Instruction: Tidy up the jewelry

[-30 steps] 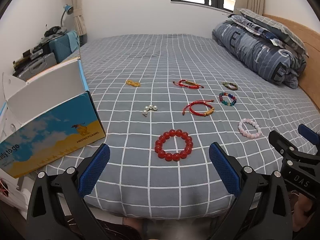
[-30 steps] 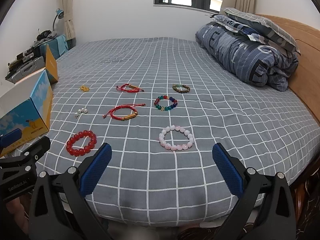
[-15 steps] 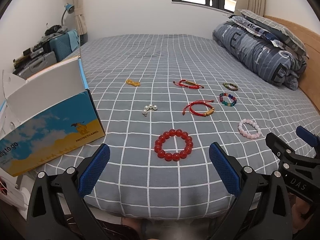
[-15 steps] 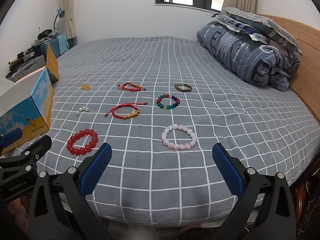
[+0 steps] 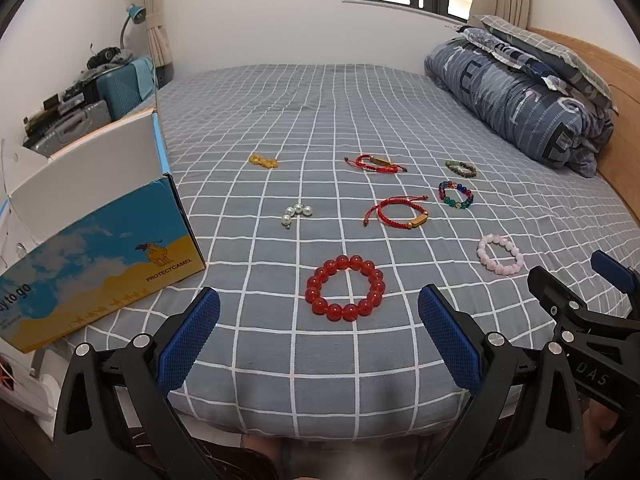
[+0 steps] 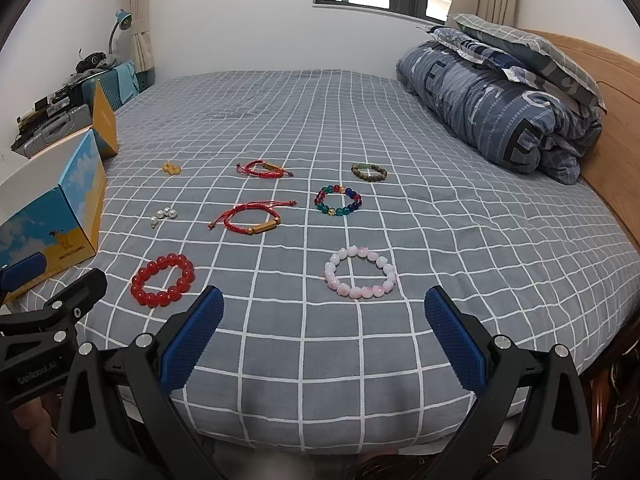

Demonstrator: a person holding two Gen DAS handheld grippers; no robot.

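Observation:
Several pieces of jewelry lie on the grey checked bed. A red bead bracelet [image 5: 345, 294] [image 6: 163, 279] lies just ahead of my open, empty left gripper [image 5: 319, 340]. A pink bead bracelet [image 6: 361, 277] [image 5: 500, 254] lies just ahead of my open, empty right gripper [image 6: 323, 338]. Farther back lie a red cord bracelet with a gold bar [image 5: 396, 213], a second red cord bracelet [image 5: 375, 163], a multicolour bead bracelet [image 6: 338, 200], a dark green bead bracelet [image 6: 369, 172], a pearl cluster [image 5: 296, 213] and a small orange piece [image 5: 263, 160]. An open blue and yellow box [image 5: 104, 256] [image 6: 52, 224] stands at the left.
A folded blue quilt with pillows [image 5: 524, 92] lies at the back right against a wooden headboard [image 6: 600, 92]. Suitcases and clutter [image 5: 80, 100] stand beside the bed at the left. The bed's front edge [image 5: 320, 420] is just under my grippers.
Both grippers have shifted slightly forward, with the view edging a little closer to the jewelry. Nothing on the bed has moved.

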